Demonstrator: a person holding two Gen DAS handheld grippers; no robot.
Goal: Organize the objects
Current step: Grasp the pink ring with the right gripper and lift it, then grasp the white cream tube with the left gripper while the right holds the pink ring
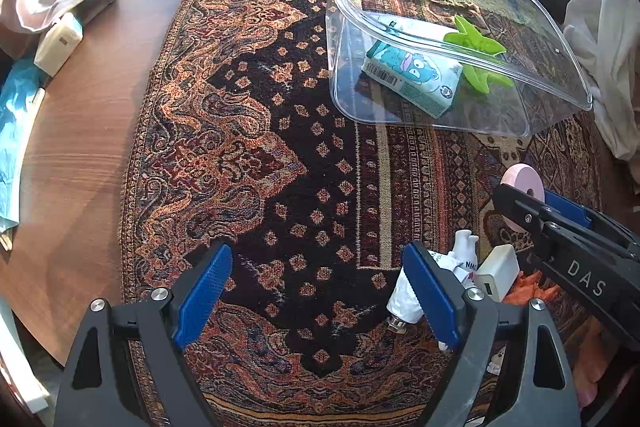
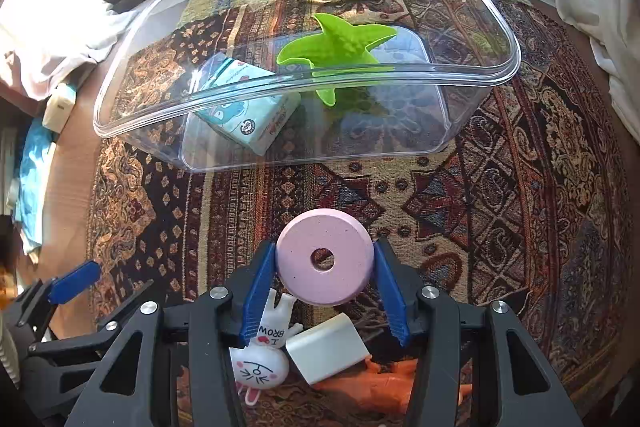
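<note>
My right gripper (image 2: 325,281) has its jaws clamped on the pink ring (image 2: 325,262), above the rug (image 2: 500,207) near the clear bin (image 2: 476,75). The carton (image 2: 248,115) and green starfish (image 2: 340,47) are already in. My left gripper (image 1: 316,291) hangs empty, jaws apart. The bunny toy (image 2: 260,363), white block (image 2: 326,349) and a half-hidden orange thing (image 2: 380,383) remain.

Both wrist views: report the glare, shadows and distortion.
Left wrist view: window light blows out the top corners; the clear plastic bin shows bright rim reflections, and the patterned rug bows under fisheye curvature. Right wrist view: overexposed window top left; the pink ring between the right gripper fingers is sharp and evenly lit; edges darken.
</note>
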